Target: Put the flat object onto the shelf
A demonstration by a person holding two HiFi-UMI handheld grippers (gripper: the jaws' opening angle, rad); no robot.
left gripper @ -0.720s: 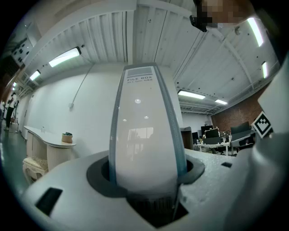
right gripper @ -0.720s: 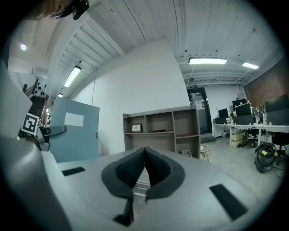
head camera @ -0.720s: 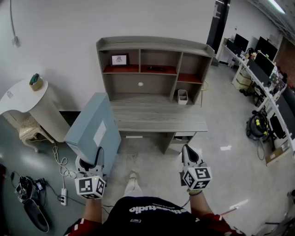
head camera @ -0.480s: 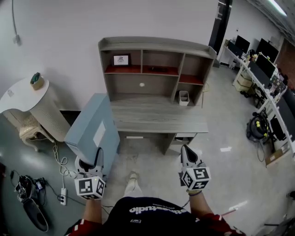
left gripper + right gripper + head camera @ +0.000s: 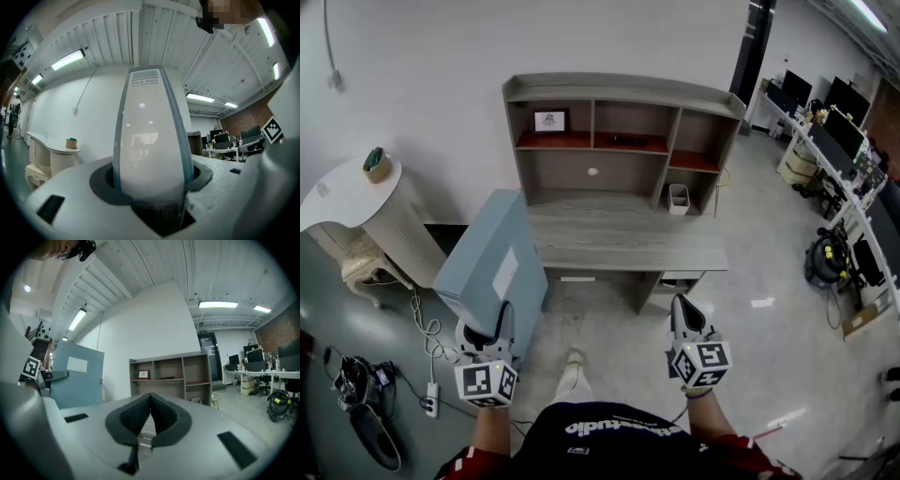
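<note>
The left gripper (image 5: 489, 336) has its fingers clamped on the blue file box (image 5: 487, 258), upright at ten o'clock. The right gripper (image 5: 684, 317) is pinched closed, empty. Best approach: step past the worktop (image 5: 623, 239), raise the box steadily, and aim for the shelf (image 5: 619, 142) at twelve o'clock.

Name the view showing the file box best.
Head view: nearly the whole file box shows, held in the left tongs. Left gripper view shows only its spine; right gripper view shows one broad face with its label.

Left tool (image 5: 492, 323) jaws wide (mid-grip), right tool (image 5: 682, 307) jaws together.
</note>
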